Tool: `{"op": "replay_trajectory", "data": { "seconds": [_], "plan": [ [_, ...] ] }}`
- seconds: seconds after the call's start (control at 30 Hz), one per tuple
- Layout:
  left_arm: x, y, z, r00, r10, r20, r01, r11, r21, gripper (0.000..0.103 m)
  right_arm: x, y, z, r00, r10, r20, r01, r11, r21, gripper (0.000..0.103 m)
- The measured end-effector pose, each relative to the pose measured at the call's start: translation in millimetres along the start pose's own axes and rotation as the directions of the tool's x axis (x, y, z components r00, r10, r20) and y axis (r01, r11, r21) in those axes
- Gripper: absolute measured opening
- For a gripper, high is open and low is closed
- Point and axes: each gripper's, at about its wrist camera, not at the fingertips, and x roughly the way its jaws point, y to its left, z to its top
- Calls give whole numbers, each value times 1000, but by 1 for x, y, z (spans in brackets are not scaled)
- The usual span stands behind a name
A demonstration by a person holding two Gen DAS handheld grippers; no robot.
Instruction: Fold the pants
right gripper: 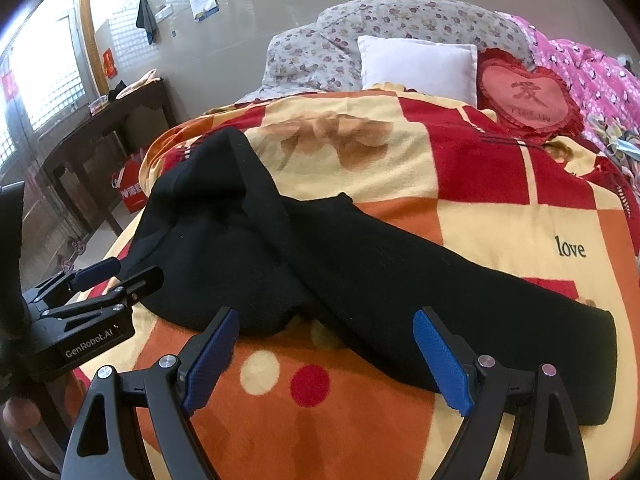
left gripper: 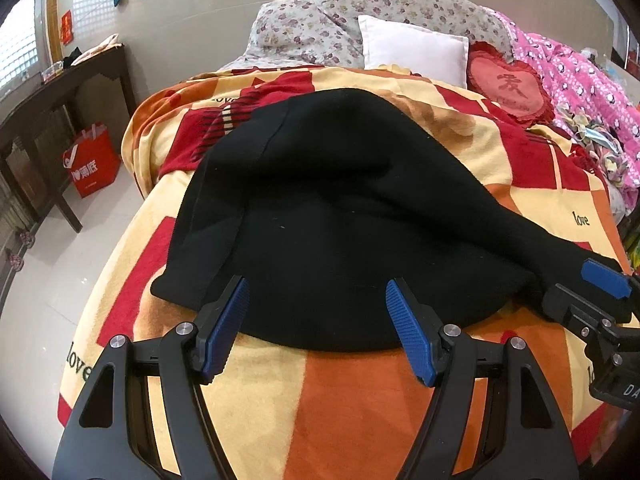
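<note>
Pants point(right gripper: 360, 280) are lying loosely doubled, still uneven, on the blanket point(right gripper: 460, 184); further folding is pending. Left gripper point(left gripper: 318, 320) and right gripper point(right gripper: 326, 356) are hovering at the near edge, jaws spread, holding nothing.

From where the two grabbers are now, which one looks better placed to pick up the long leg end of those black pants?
Probably the right gripper. It is open right at the near edge of the pants leg that stretches rightward. The left gripper, also open, faces the bunched waist end instead.
</note>
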Motion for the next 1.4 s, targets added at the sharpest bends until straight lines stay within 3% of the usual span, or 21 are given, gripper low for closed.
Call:
{"op": "replay_trajectory", "data": {
  "seconds": [0.9, 1.4],
  "plan": [
    [11, 6, -1, 1000, -1, -28, 0, 1000, -24, 71, 11, 6, 8, 1000, 20, -1, -20, 1000, -2, 87],
    [13, 3, -3, 1000, 1, -31, -2, 1000, -22, 71, 16, 3, 11, 1000, 20, -2, -20, 1000, 8, 81]
  ]
}}
